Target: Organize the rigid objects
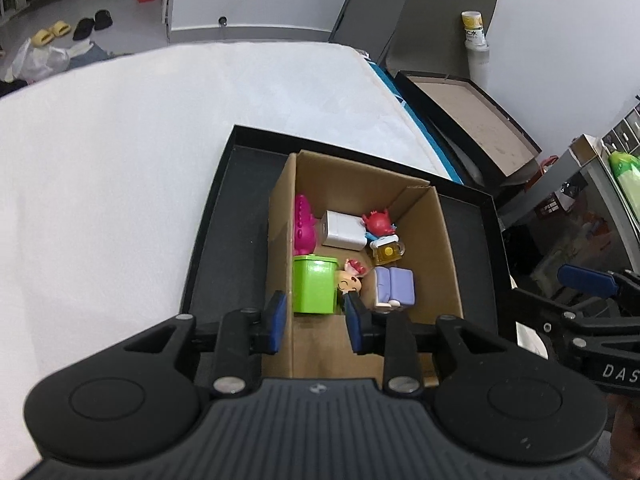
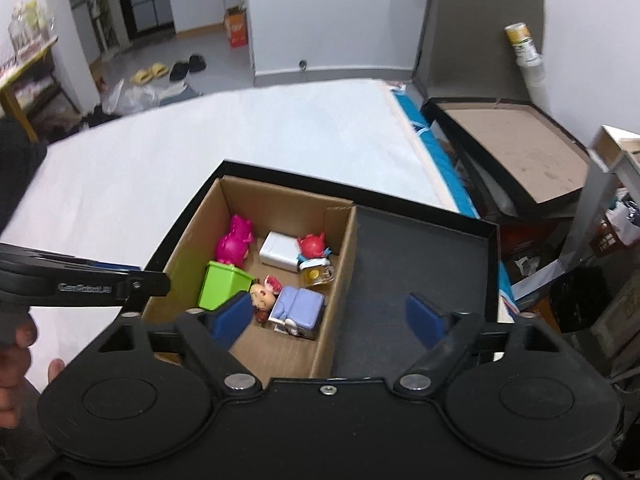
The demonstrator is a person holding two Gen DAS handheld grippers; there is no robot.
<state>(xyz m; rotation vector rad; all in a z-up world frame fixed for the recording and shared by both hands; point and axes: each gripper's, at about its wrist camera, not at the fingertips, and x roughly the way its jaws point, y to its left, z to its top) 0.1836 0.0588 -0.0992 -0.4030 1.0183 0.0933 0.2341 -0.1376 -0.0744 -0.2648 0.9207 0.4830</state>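
An open cardboard box (image 1: 432, 240) stands inside a shallow black tray (image 1: 224, 240) on a white bed. In the box lie a pink toy (image 2: 234, 242), a white block (image 2: 280, 250), a red figure (image 2: 314, 246), a small beer mug (image 2: 316, 274), a green bin (image 2: 222, 284), a doll head (image 2: 264, 296) and a purple toy sofa (image 2: 300, 304). My left gripper (image 1: 315, 322) hovers over the box's near left corner, its pads a little apart with nothing pressed between them. My right gripper (image 2: 328, 316) stands wide open and empty above the box's right wall.
The white bed (image 1: 120, 160) spreads to the left and far side. Off its right edge lie a brown-lined black box lid (image 2: 520, 152), a canister (image 2: 524, 44) and clutter. Slippers and bags sit on the floor beyond. A hand (image 2: 16, 340) holds the left gripper.
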